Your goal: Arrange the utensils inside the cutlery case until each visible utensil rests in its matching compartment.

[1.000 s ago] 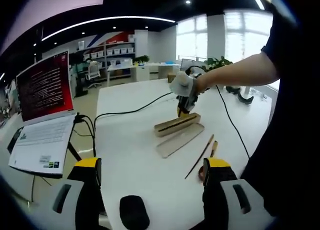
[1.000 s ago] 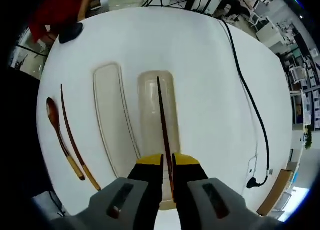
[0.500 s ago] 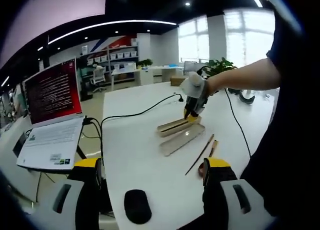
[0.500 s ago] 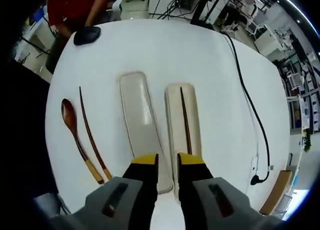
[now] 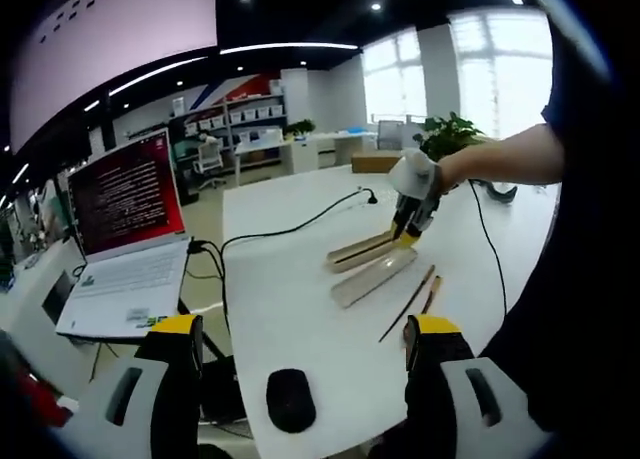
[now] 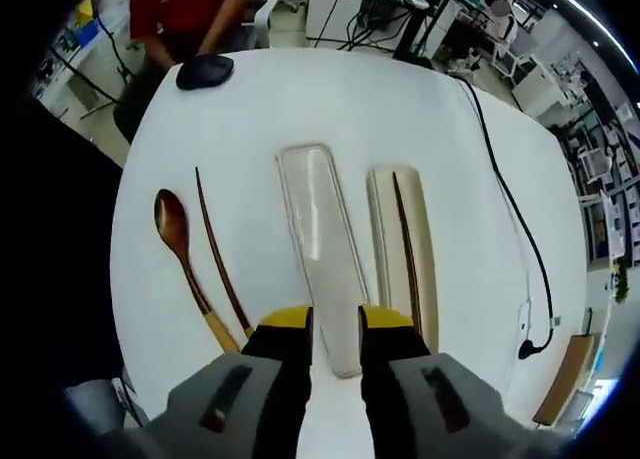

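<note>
Yellow-tipped jaws of the right gripper (image 6: 335, 329) now stand slightly parted and empty, having released one chopstick (image 6: 406, 247) into the cutlery case (image 6: 425, 239) a second ago and drawn back. Just left lies the clear lid (image 6: 322, 239); further left, on the table (image 6: 250, 109), the second chopstick (image 6: 222, 264) and spoon (image 6: 180, 244) await placement. The left gripper (image 5: 300, 344) hangs wide open, holding nothing.

Both grippers: left gripper (image 5: 302, 341) & right gripper (image 6: 335, 324) w/ black jaws, yellow tips, grey housings. Person in dark short-sleeve top (image 5: 585, 229).
</note>
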`<action>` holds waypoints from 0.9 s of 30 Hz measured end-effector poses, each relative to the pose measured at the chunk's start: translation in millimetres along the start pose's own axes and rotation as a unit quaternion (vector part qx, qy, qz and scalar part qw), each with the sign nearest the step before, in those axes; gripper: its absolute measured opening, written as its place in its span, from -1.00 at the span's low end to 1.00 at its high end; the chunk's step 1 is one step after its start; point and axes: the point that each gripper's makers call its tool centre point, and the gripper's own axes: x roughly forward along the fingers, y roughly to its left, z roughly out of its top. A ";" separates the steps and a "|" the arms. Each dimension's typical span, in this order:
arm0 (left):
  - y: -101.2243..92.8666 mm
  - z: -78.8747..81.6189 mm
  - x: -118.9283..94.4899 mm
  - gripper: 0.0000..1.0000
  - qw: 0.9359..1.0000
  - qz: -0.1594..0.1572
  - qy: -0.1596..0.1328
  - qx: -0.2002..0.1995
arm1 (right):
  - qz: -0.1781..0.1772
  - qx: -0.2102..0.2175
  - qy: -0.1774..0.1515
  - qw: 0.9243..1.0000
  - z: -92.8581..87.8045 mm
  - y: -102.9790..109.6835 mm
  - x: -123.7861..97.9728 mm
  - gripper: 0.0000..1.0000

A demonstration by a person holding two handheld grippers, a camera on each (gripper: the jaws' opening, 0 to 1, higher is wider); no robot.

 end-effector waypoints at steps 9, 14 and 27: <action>-8.4 -1.4 -3.1 0.71 1.000 0.003 0.003 -0.003 | 0.008 0.006 -0.006 1.000 -10.2 18.1 -3.9 -0.67; -9.1 0.9 -1.9 0.72 1.000 0.003 -0.001 -0.002 | 0.007 0.006 -0.010 1.000 -10.0 23.7 -7.6 -0.66; -7.1 -15.5 -8.9 0.71 1.000 0.006 0.007 -0.011 | 0.020 -0.013 -0.012 1.000 -1.1 40.2 -3.3 -0.64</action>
